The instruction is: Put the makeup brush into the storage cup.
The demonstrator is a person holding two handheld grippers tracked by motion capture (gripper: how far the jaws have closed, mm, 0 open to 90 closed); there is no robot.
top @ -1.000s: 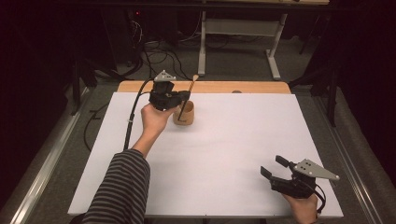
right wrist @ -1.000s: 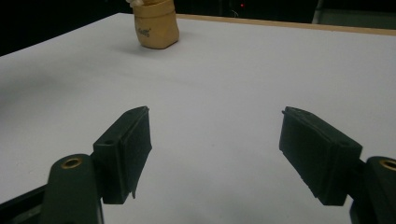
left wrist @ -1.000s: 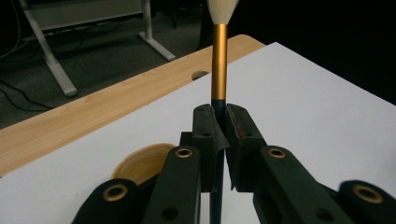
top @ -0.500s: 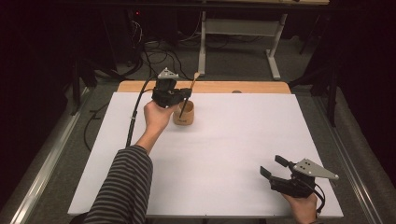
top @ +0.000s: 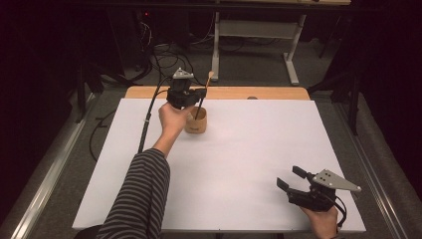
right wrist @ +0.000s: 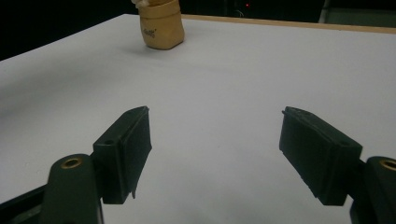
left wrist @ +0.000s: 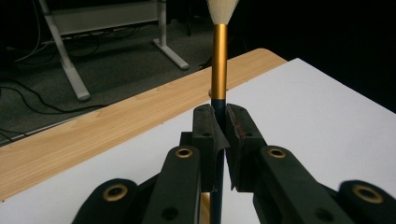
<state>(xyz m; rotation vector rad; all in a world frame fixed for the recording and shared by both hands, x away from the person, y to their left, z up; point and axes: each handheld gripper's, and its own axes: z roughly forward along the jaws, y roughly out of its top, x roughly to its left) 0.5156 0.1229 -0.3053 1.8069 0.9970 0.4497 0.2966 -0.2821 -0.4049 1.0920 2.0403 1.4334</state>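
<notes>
My left gripper (top: 195, 95) hovers above a tan cup (top: 195, 122) at the far left of the white table (top: 259, 149). It is shut on a brush (top: 204, 95) with a dark handle, a gold ferrule and pale bristles. In the left gripper view the pads (left wrist: 209, 128) pinch the dark handle just below the ferrule, and the brush (left wrist: 218, 56) rises upright with its bristles on top. From above, its lower end reaches down into the cup's mouth. My right gripper (top: 290, 177) rests open near the front right corner, with nothing between its fingers (right wrist: 128, 149). Far ahead of them stands the cup (right wrist: 161, 23).
A bare wooden strip (top: 268, 93) runs along the table's far edge. Behind it on the floor are a white table frame (top: 254, 35) and loose cables (top: 164, 55). A striped sleeve (top: 142, 194) crosses the left part of the table.
The left hand has shifted slightly right and farther away over the cup, carrying the brush. The right gripper has stayed where it was.
</notes>
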